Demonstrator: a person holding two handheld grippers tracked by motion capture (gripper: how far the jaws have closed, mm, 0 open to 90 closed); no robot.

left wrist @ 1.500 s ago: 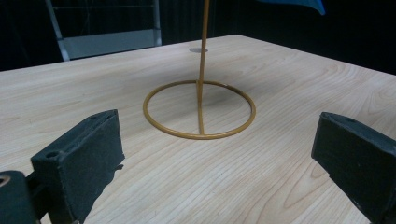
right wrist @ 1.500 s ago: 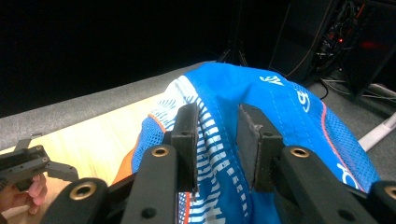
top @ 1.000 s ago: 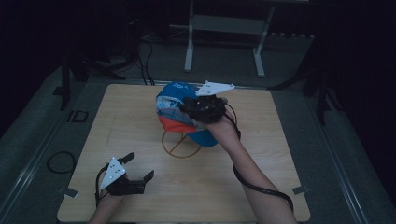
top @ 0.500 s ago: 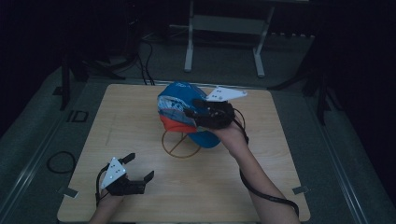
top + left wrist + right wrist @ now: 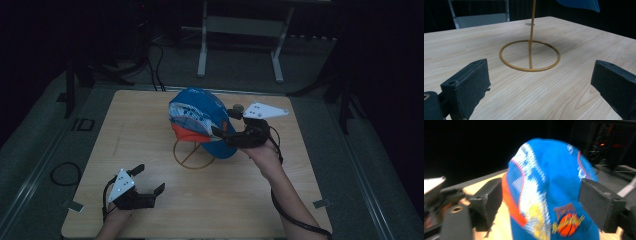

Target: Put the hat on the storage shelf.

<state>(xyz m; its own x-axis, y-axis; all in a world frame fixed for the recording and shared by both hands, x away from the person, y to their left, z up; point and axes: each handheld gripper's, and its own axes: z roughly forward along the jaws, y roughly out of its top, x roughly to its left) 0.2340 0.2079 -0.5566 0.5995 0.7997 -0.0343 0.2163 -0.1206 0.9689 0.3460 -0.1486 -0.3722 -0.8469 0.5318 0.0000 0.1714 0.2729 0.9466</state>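
Note:
A blue cap (image 5: 192, 116) with orange trim and a basketball print hangs on a thin yellow stand whose ring base (image 5: 194, 158) lies mid-table. My right gripper (image 5: 224, 122) sits at the cap's right side. Its jaws have just been opening and now stand wide. In the right gripper view the cap (image 5: 549, 190) lies between and just beyond the right gripper (image 5: 544, 203), with no pad pressing on it. My left gripper (image 5: 148, 181) rests open near the table's front left. In the left gripper view the left gripper (image 5: 541, 85) has nothing in it and faces the ring base (image 5: 530, 56).
The wooden table (image 5: 300, 190) has bare boards around the stand. A cable trails from the right forearm toward the front edge. Behind the table stands a grey metal frame (image 5: 240, 30) on a dark floor, and cables lie at the left.
My right gripper has slid to the right off the cap and its jaws have spread apart. The cap stays on the stand. The left gripper has not moved.

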